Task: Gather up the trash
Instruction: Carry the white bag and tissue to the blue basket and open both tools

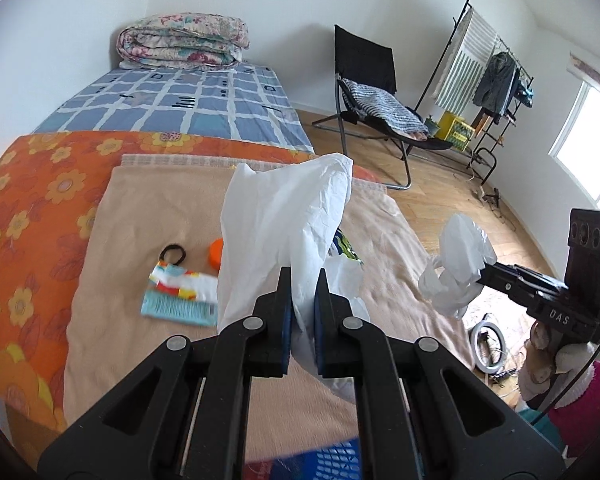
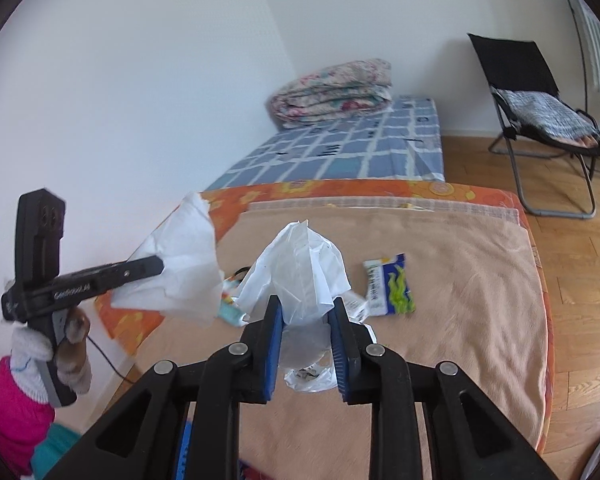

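A white plastic bag is being held at two points of its rim: the left gripper is clamped narrow on one bunched edge, the film being pinched between its blue-padded fingers, and the right gripper is clamped on the other edge, a crumpled wad of film being squeezed between its fingers. The bag is hanging in the air above the beige blanket on the bed, and its mouth is being spread between the two grips, so the step in hand is judged to be opening the bag for the litter. The trash itself is lying ahead of and below the fingers: a colourful wrapper is resting to the left of the left fingers, with a black hair tie and an orange cap just beyond it, and a blue-and-green snack packet is lying to the right of the right fingers. For the step to be done well, both pinches are best kept firm while the hands are being drawn apart, since thin film is likely to slip out of a loose grip; the mouth is best kept facing upward and stretched only until taut, as the film may be torn by overpulling. The rim is probably best lowered close beside the nearest piece before either edge is being released.
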### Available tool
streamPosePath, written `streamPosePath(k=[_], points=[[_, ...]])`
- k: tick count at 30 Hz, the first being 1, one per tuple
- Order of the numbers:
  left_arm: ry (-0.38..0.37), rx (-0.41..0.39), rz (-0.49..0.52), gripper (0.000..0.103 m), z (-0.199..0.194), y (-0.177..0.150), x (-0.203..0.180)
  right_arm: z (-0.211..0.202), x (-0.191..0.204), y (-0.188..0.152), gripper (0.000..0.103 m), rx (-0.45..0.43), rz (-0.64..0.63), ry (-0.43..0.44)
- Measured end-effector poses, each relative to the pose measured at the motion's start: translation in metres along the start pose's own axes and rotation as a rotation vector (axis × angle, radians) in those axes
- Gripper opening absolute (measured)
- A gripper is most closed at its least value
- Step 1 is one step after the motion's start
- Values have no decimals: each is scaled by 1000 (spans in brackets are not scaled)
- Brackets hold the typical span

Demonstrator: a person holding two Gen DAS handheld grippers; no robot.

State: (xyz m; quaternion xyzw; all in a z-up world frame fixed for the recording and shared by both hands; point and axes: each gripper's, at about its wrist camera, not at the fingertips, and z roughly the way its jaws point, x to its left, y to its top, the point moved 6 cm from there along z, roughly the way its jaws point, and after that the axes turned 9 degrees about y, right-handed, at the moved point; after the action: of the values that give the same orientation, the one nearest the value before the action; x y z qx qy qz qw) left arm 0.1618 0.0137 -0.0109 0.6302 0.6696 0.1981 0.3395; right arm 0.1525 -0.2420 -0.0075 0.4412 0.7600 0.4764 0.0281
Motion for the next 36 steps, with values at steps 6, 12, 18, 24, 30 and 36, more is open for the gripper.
streamPosePath(k=[6,12,18,24,30,36], points=[[-15,-18,-19,7,-45,-33,8,-21,43,-30,22,-8,-54,60],[-40,10,-54,7,-63,-71,15,-24,65,-68,22,32,-73,100],[-54,74,-49,7,-66,-113,12,-18,69,-106,22,94,-59,103],[-55,149,-52,7,-61,-158,14,-14,70,-135,22,148,-57,101],[-50,240,-69,7,-49,-200,17,-7,77,-154,22,198,-71,106],[-42,329,-58,7,-35,-235,15,6,86,-172,22,262,-83,125]])
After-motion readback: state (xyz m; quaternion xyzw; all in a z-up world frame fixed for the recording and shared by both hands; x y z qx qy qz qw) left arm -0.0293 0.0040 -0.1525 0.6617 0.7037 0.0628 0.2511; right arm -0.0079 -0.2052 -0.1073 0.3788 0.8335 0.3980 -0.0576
